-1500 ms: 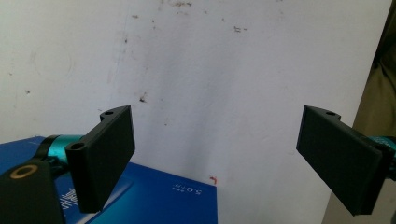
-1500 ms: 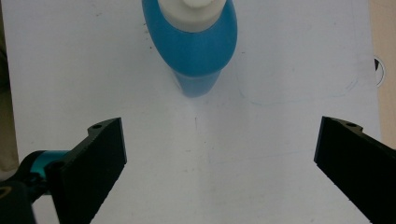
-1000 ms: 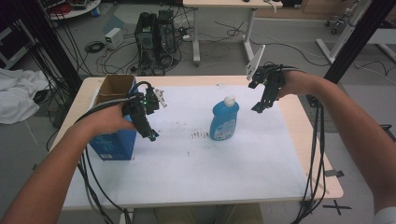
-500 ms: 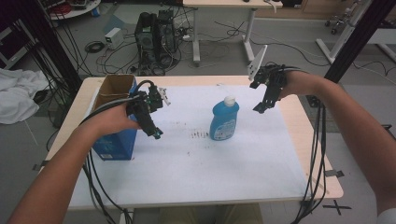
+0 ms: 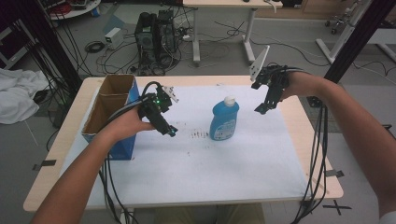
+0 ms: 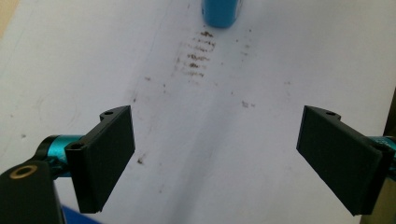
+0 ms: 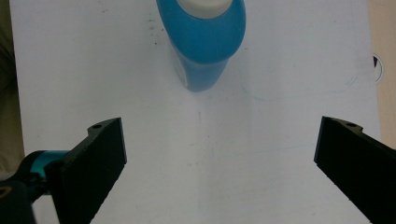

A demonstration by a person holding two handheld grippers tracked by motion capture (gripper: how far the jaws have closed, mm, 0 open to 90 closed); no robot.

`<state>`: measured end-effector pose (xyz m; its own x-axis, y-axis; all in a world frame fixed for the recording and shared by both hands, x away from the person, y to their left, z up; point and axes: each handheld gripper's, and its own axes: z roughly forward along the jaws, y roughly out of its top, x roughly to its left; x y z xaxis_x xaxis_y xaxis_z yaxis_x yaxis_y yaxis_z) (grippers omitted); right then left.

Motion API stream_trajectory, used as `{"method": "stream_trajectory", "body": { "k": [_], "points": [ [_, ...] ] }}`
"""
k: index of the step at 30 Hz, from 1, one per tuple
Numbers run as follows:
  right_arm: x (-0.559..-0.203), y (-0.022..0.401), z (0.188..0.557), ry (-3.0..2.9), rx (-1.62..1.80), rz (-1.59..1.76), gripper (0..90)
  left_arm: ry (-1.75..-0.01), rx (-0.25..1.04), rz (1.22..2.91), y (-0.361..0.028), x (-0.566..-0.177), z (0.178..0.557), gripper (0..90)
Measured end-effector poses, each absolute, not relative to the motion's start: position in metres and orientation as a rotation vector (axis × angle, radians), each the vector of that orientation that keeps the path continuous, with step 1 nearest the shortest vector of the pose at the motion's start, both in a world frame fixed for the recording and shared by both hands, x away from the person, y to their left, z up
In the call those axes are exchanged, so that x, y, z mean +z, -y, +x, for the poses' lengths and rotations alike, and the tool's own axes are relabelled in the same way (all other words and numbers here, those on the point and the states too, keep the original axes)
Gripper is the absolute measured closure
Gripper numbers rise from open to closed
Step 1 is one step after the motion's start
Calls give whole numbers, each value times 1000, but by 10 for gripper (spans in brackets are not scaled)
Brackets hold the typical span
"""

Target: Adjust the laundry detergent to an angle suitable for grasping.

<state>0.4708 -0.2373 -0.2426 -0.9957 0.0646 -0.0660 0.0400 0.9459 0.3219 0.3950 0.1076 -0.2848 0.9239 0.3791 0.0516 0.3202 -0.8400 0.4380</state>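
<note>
The blue detergent bottle (image 5: 224, 119) stands upright with its white cap (image 5: 229, 100) on, near the middle of the white sheet (image 5: 224, 177) that covers the table. Just left of the bottle a patch of brown smudges (image 5: 200, 135) marks the sheet. Further left of the bottle hovers the left gripper (image 5: 169, 130), its jaws spread wide and holding nothing. Right of the bottle, raised above the sheet, the right gripper (image 5: 261, 109) also gapes wide and empty. Well left of the bottle sits an open cardboard box with blue sides (image 5: 109, 116). This looks like the approach to a grasp; next, one gripper must bracket the bottle's body and close
</note>
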Motion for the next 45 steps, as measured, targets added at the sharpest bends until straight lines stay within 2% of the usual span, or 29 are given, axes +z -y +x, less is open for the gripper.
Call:
{"method": "stream_trajectory", "body": {
  "k": [1, 4, 7, 17, 35, 45],
  "points": [
    [-243, 237, 470, -3023, 493, 79, 12, -555, 198, 2583, -107, -291, 395, 114],
    [-242, 237, 470, -3023, 487, 79, 12, -555, 200, 2555, -109, -294, 399, 114],
    [-244, 236, 470, -3025, 488, 76, 12, -607, 242, 2424, -112, -303, 401, 114],
    [-244, 236, 471, -3025, 512, 88, 12, -555, 253, 2249, -112, -311, 399, 114],
    [-244, 237, 471, -3034, 516, 69, 12, -445, 210, 2098, -83, -330, 408, 114],
    [-245, 237, 472, -3033, 527, 63, 12, -491, 156, 2021, -66, -355, 413, 114]
  ]
}}
